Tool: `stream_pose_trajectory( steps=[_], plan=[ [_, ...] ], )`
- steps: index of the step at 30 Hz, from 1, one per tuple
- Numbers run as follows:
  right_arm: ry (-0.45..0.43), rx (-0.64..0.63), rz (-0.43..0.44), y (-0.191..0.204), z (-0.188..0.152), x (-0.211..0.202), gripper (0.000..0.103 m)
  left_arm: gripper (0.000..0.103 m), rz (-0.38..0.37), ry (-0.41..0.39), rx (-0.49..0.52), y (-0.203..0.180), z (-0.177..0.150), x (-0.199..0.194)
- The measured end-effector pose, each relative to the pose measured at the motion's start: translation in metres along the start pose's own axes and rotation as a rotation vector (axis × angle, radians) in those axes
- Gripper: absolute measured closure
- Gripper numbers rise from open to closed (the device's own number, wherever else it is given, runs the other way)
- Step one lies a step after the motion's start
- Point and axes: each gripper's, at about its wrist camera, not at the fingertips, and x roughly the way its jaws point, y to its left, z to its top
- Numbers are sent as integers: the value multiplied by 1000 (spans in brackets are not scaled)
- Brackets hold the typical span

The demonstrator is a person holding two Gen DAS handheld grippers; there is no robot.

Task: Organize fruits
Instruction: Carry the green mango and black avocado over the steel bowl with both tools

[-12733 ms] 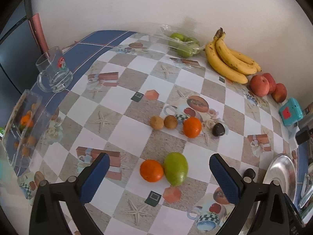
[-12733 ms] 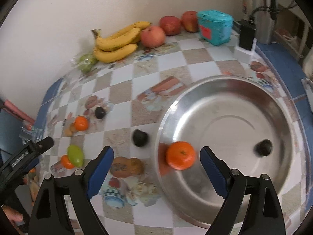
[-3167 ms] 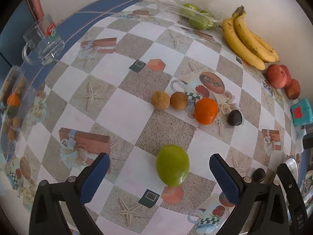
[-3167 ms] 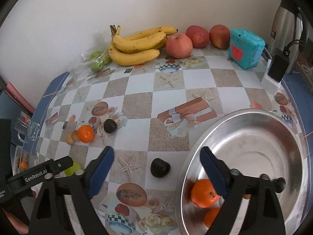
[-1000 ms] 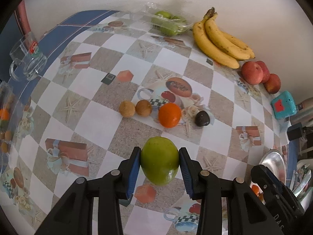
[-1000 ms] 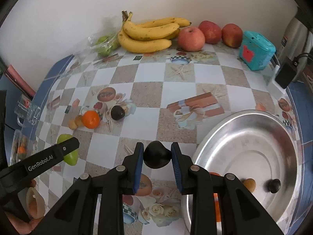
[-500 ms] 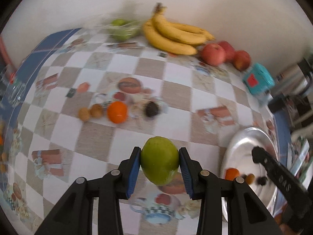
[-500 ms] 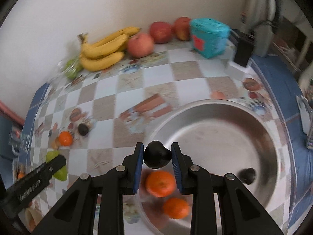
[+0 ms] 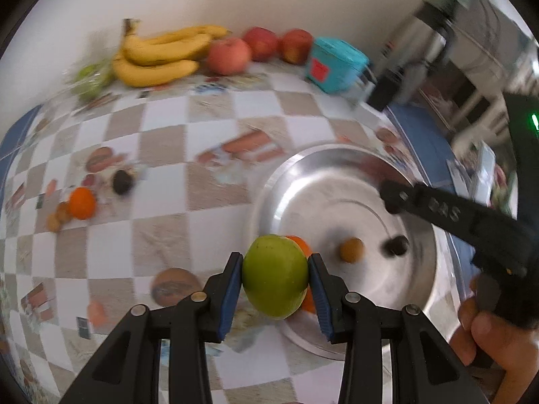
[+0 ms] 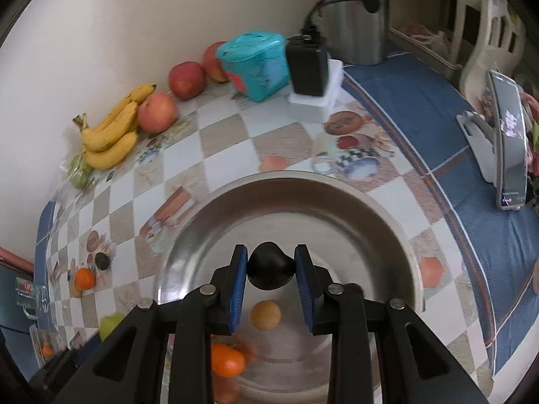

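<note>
My left gripper [image 9: 275,282] is shut on a green mango [image 9: 274,281] and holds it above the near left rim of the steel bowl [image 9: 337,165]. My right gripper [image 10: 271,281] is shut on a dark avocado [image 10: 269,270] and holds it over the middle of the bowl [image 10: 303,188]. In the bowl lie an orange [image 10: 227,360], a small brown fruit [image 10: 265,314] and a dark fruit [image 9: 395,246]. The right gripper shows in the left wrist view [image 9: 390,198], over the bowl's right side. On the table lie another orange [image 9: 82,203], a dark avocado [image 9: 122,181] and small brown fruits [image 9: 59,217].
Bananas [image 9: 161,55], red apples [image 9: 259,45] and a bag of green fruit [image 9: 91,77] line the back wall. A teal box [image 10: 256,64], a black adapter on a white block [image 10: 311,77], a kettle [image 10: 353,13] and a phone on a stand [image 10: 505,141] stand right of the bowl.
Both grippers closed on their fruits about a second ago and have since swung right. The mango now hangs at the bowl's rim and the avocado is farther over the bowl's middle.
</note>
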Motion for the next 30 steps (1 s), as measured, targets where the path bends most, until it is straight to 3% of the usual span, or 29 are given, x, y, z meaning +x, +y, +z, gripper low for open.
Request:
stream_pose_trajectory(
  steps=[8,20,23,30],
  plan=[
    [53,-8,-27,-4,-6,17,73,61,-3,61,4,-4,-6,16],
    [103,-12,-55,-6,-13,32,73,61,5,81,7,-2,-9,22],
    [106,-17,-63,-5,-13,34,66,60,-6,83,2,-2,-8,21],
    [95,-23,-73,-4,-11,31,63,55,-26,80,11,-5,-8,18]
  ],
)
